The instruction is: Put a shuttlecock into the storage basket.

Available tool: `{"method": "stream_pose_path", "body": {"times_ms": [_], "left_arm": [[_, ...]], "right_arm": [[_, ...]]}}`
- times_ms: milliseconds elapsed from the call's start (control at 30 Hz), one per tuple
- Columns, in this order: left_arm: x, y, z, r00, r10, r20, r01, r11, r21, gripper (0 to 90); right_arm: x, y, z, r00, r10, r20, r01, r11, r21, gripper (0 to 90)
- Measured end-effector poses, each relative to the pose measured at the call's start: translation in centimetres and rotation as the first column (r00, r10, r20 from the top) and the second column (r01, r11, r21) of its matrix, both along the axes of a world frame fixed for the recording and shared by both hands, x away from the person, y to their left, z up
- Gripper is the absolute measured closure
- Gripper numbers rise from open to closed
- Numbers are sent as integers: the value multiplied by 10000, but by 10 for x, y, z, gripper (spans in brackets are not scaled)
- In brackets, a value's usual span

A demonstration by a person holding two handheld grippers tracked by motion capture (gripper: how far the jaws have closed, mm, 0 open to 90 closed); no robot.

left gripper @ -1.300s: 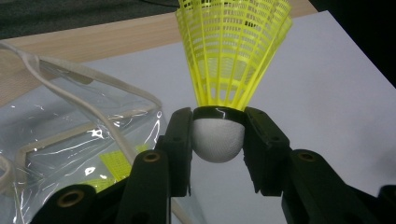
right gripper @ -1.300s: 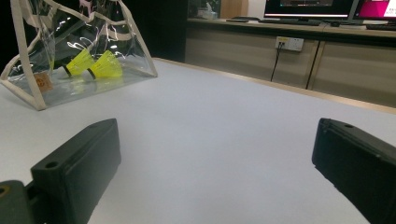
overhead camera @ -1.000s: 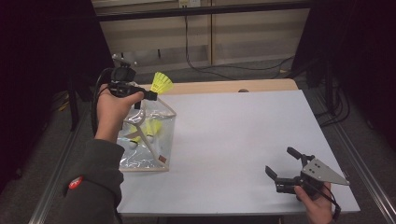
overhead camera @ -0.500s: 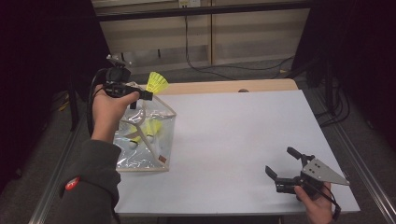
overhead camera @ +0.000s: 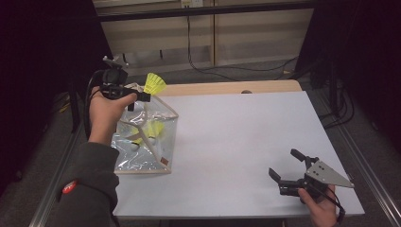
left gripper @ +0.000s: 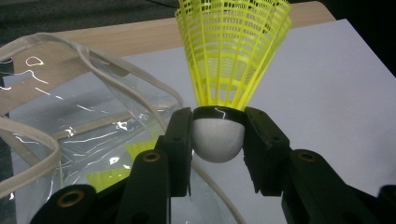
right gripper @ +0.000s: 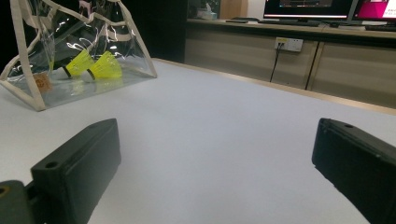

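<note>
Two hand-held grippers work a white table [overhead camera: 236,142]. At upper left of the high view, a raised, sleeved forearm lifts the left gripper [overhead camera: 144,97] above a clear bag [overhead camera: 161,127], its jaws clamped on the white cork of a yellow shuttlecock [left gripper: 217,140], skirt pointing up. More yellow shuttlecocks [right gripper: 93,65] lie inside the bag. At lower right, the right gripper [overhead camera: 286,165] rests low near the table's edge, jaws apart, gripping nothing.

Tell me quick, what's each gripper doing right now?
Left gripper: shut on the yellow shuttlecock, gripping its white cork, above the clear bag.
Right gripper: open, holding nothing, low over the table.
</note>
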State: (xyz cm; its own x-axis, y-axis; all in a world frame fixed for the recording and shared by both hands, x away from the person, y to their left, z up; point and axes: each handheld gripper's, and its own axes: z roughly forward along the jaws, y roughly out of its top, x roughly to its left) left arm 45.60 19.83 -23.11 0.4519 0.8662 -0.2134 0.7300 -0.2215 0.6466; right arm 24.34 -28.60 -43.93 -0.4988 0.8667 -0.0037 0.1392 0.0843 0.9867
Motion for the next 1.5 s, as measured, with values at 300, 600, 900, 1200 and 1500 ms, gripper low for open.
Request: {"method": "stream_pose_path", "body": {"times_ms": [300, 600, 900, 1200, 1500], "left_arm": [[0, 4, 0, 9999, 109, 13, -109, 9999, 11, 641], [0, 11, 0, 9997, 260, 13, -260, 9996, 104, 642], [-1, 16, 1, 9992, 404, 25, -404, 9991, 131, 641], [-2, 22, 1, 9985, 554, 42, -555, 9983, 162, 642], [-3, 26, 1, 9977, 680, 70, -681, 9976, 151, 642]], "right_arm": [[0, 0, 0, 10000, -2, -1, 2, 10000, -15, 13], [0, 0, 0, 10000, 25, -3, -25, 10000, -11, 13], [0, 0, 0, 10000, 13, 4, -13, 10000, -26, 13], [1, 0, 0, 10000, 13, 14, -13, 10000, -21, 13], [0, 0, 0, 10000, 8, 10, -8, 10000, -25, 13]]}}
